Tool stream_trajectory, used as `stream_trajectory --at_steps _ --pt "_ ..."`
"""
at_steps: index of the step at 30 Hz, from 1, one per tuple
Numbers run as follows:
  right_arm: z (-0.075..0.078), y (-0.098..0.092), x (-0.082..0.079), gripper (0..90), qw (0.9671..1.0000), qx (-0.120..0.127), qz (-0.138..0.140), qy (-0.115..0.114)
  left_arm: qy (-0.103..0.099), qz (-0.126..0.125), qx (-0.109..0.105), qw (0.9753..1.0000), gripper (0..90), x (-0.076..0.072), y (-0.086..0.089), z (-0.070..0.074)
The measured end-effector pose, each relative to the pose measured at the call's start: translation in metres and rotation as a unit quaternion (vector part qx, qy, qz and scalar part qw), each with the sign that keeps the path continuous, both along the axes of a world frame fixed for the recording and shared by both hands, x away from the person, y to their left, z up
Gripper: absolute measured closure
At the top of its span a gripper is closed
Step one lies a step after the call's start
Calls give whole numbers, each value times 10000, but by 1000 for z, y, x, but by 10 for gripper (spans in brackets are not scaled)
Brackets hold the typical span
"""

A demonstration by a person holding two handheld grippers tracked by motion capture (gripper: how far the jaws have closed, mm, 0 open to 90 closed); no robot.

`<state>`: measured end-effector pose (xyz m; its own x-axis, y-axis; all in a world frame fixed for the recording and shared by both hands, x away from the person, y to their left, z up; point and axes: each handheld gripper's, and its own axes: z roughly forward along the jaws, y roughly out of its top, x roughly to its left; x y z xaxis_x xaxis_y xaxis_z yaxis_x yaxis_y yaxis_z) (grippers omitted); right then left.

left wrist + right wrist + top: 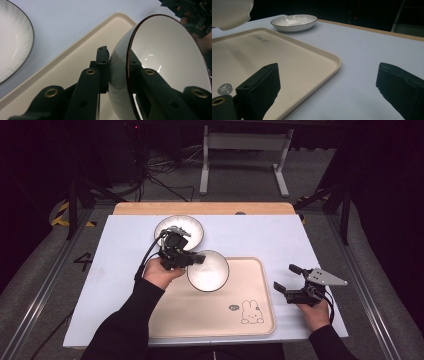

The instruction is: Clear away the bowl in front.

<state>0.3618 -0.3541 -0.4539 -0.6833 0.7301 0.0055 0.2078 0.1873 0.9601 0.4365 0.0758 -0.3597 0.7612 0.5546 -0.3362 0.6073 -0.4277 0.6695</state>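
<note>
A white bowl [209, 270] with a dark rim hangs tilted over the back left part of the beige tray [200, 317]. My left gripper [199, 259] is shut on its rim. In the left gripper view, one jaw presses the bowl's [165, 55] outer wall and the other sits inside, with the tray [75, 57] below. My right gripper [284, 276] stands open and holds nothing, low beside the tray's right edge. The right gripper view has its jaws wide apart [329, 82] over the tray's corner [287, 57], and the bowl's underside [232, 12] at top left.
A shallow white ribbed plate [179, 229] with a dark rim rests on the white mat [120, 270] behind the tray; it also appears as plate [12, 40] and plate [294, 21]. A rabbit drawing [251, 312] marks the tray's near right corner. The wooden table edge [200, 208] runs along the back.
</note>
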Motion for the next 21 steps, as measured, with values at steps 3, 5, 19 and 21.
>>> stream_trajectory --at_steps 3,5,19,21 --pt "0 0 0 60 10000 2 0 -3 95 -108 113 9998 782 1 -6 -5" --pt "0 0 0 60 10000 4 6 -10 158 -181 187 9995 782 1 -8 -8" --pt "0 0 0 60 10000 15 7 -14 456 -416 604 9963 782 5 -15 -23" --pt "0 0 0 60 10000 19 7 -12 473 -426 628 9960 782 5 -16 -24"
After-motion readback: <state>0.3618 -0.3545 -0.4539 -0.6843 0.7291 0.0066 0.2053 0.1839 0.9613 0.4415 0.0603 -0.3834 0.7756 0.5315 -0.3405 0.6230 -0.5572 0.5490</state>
